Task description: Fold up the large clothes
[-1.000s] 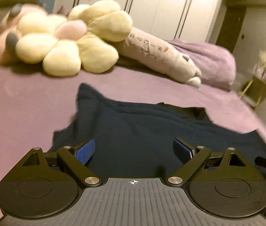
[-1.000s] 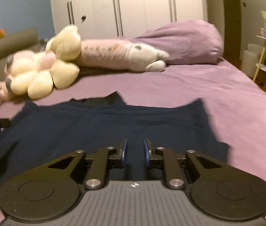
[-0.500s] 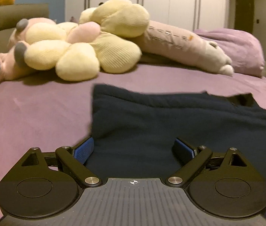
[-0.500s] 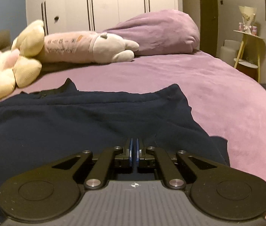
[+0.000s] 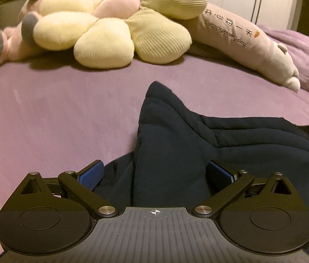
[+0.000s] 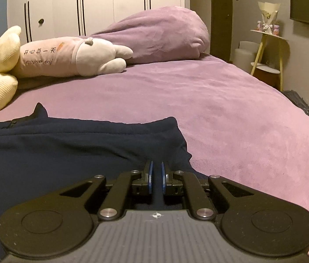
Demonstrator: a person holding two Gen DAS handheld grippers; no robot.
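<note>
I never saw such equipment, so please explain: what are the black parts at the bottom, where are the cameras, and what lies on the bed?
A person holds two grippers; a camera on each looks along its fingers. The left gripper is open, its jaws just widened, around a ridge of the navy garment. The right gripper is nearly closed, just loosened; whether it pinches cloth is unclear. The garment lies on the purple bed; a flower cushion and long plush toy lie beyond.
</note>
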